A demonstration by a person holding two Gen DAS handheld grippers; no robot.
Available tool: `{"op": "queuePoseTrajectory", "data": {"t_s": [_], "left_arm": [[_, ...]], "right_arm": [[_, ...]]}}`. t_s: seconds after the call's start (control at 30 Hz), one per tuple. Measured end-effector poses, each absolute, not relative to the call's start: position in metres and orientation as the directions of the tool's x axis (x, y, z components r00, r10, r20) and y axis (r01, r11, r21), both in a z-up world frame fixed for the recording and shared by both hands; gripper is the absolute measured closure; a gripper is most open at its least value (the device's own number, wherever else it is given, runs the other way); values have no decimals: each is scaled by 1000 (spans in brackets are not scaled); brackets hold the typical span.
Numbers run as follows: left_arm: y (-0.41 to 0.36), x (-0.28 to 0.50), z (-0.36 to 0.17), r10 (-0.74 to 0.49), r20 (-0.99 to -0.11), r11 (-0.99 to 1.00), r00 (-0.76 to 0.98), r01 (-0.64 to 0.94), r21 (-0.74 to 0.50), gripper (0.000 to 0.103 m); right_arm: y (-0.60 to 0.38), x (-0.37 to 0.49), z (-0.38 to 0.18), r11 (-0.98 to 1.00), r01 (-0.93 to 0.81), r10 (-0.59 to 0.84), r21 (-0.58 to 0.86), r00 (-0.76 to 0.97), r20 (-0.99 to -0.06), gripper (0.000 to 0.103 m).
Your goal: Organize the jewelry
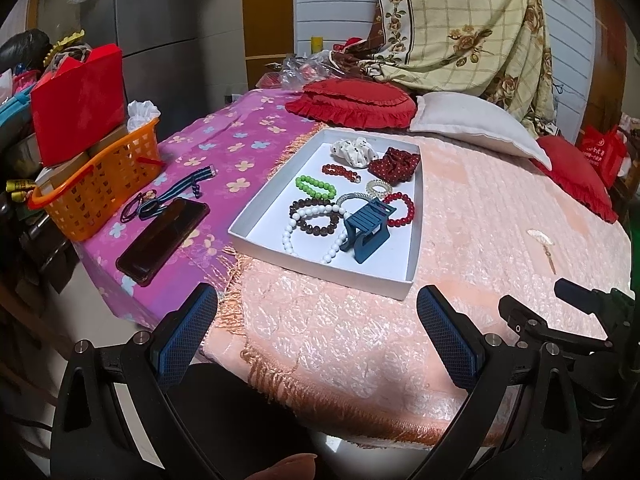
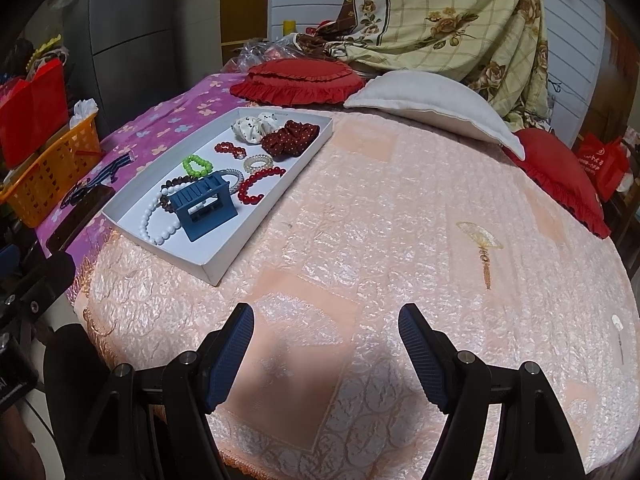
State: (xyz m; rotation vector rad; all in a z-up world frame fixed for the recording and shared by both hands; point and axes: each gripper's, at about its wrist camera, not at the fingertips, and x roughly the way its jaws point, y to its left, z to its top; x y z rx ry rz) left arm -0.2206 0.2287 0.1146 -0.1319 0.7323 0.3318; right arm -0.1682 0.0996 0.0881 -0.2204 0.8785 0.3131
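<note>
Left wrist view: both grippers, left gripper (image 1: pixel 318 340) and right gripper (image 2: pixel 326 354), hang empty with fingers apart near the bedspread's front edge. Jewelry fills the white tray (image 1: pixel 256 216); one fan hairpin (image 2: pixel 478 240) lies outside, likely next to collect.

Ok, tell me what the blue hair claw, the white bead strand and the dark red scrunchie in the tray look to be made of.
Blue hair claw: looks like rigid moulded plastic, matte, with slatted bars and crisp edges.
White bead strand: smooth, glossy round beads; plastic, glass or imitation pearl, the look cannot settle which.
Dark red scrunchie: gathered fabric, soft folds, printed with pale dots.
White tray: probably cardboard, with thin, flat, matte walls.
</note>
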Motion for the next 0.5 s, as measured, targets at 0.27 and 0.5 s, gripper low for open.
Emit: {"op": "queuePoseTrajectory", "data": {"t_s": [0.27,0.5], "left_arm": [[229,-219,110,242,-685,940,687,-340,-9,3],[230,-216,106,240,-695,939,678,-344,-12,3]], "right_arm": [[100,-167,86,933,-356,182,-51,591,-786,30],[103,-168,84,929,-367,187,-53,586,-788,30]]}}
